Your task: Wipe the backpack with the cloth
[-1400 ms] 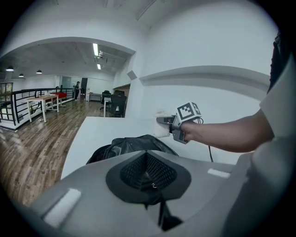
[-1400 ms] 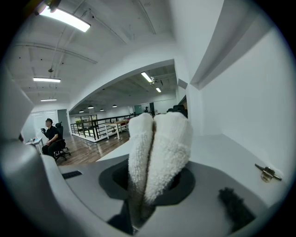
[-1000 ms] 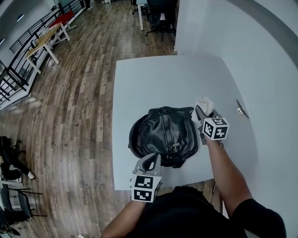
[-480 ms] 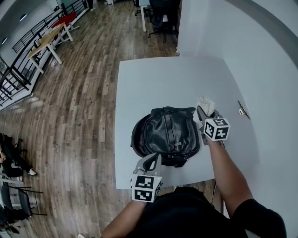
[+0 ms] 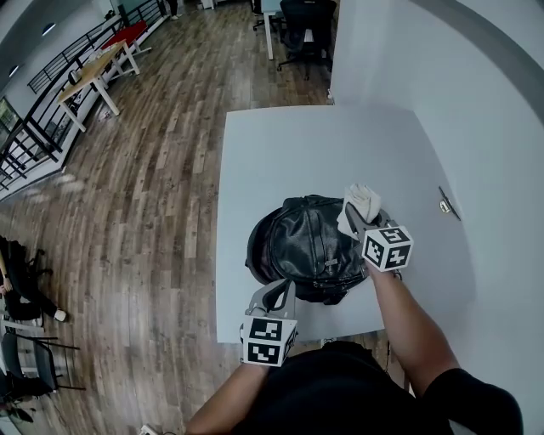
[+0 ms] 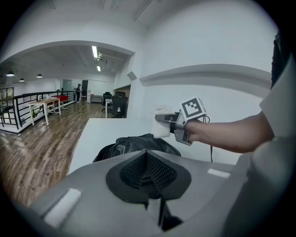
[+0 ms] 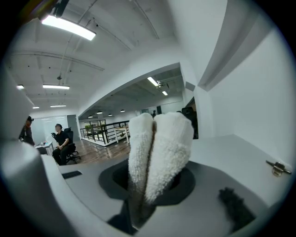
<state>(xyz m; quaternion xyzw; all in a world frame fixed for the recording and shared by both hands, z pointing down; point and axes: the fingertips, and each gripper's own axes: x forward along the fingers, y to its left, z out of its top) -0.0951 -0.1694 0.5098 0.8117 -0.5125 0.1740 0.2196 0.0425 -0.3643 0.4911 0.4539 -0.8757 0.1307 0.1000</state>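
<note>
A black leather backpack (image 5: 310, 248) lies on the white table (image 5: 289, 144), near its front edge. My right gripper (image 5: 357, 223) is shut on a folded white cloth (image 5: 360, 202) and holds it over the backpack's far right edge. In the right gripper view the cloth (image 7: 159, 148) stands up between the jaws and hides most of what lies beyond. My left gripper (image 5: 276, 296) hovers at the backpack's near left side, jaws shut with nothing in them. In the left gripper view the backpack (image 6: 127, 144) shows just beyond the jaws, with the cloth (image 6: 161, 126) above it.
A white wall runs along the table's right side and carries a small metal fitting (image 5: 448, 205). Wooden floor (image 5: 144, 212) lies left of the table. Office chairs (image 5: 302, 25) stand past the table's far end. A railing and tables (image 5: 93, 72) are far left.
My right gripper has carried the cloth left, from beside the backpack to over its far right edge. The left gripper has hardly moved.
</note>
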